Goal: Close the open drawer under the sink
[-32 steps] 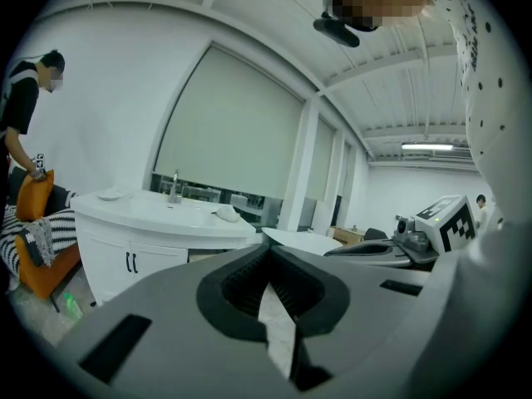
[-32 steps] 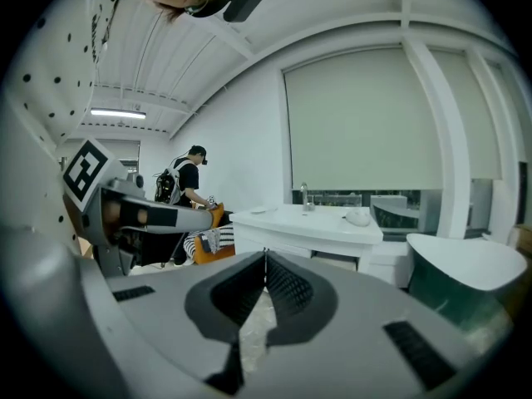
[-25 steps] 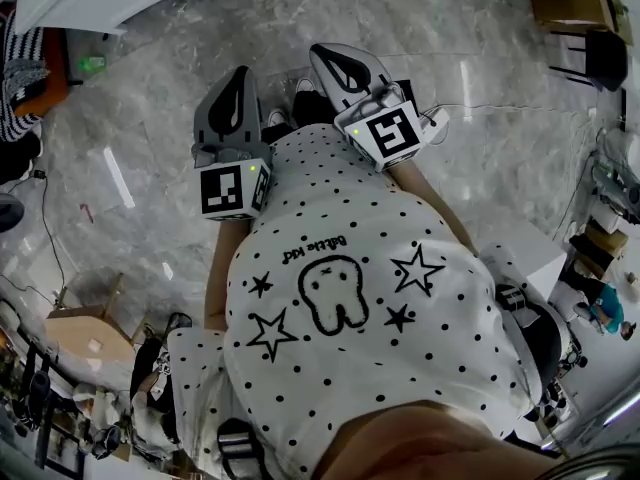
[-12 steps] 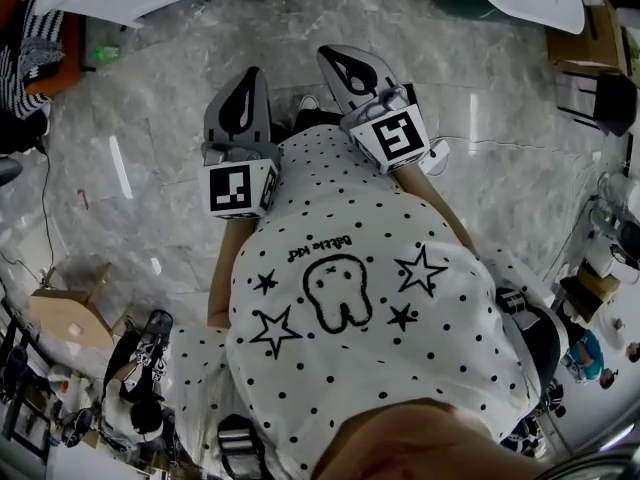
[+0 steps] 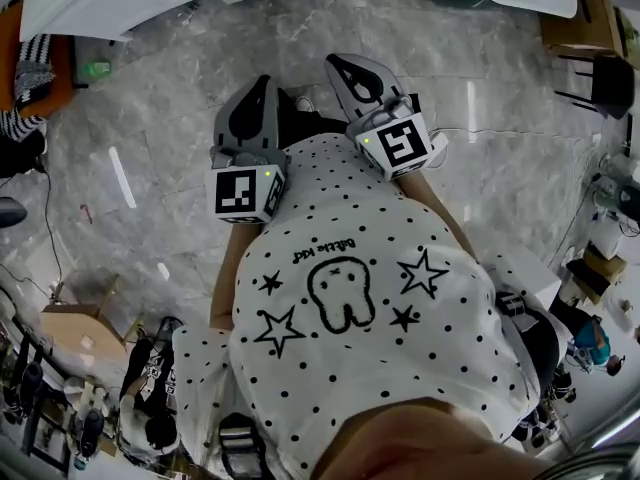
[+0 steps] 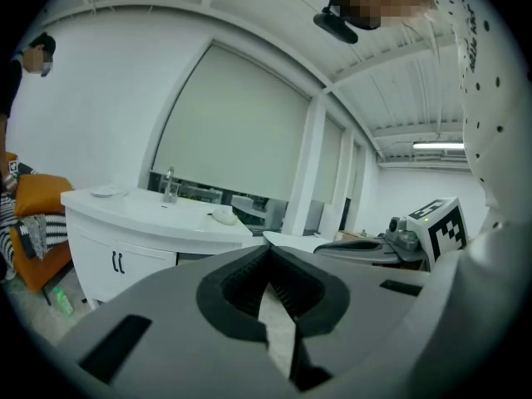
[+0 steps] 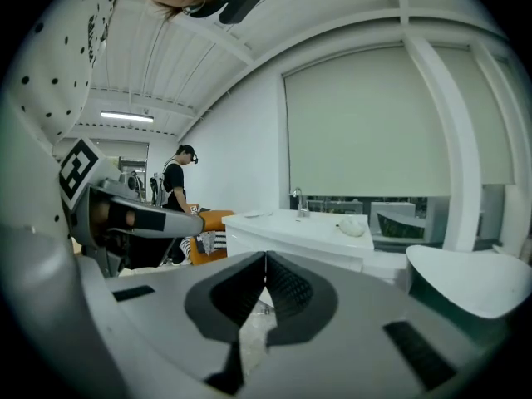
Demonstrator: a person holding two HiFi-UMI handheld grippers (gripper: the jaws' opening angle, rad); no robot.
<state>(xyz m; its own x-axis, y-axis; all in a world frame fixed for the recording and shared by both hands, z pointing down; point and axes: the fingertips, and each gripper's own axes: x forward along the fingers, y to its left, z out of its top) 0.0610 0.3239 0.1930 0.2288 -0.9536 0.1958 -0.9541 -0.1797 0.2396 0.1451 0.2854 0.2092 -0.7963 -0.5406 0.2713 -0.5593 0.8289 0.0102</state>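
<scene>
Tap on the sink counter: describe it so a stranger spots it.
Find the curved white sink cabinet below the window. On its countertop stands a slim upright metal tap, taller than the flat white dish and low white lump beside it.

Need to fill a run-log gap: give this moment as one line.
left gripper: shut, empty | right gripper: shut, empty | sink cabinet: ahead, untouched
</scene>
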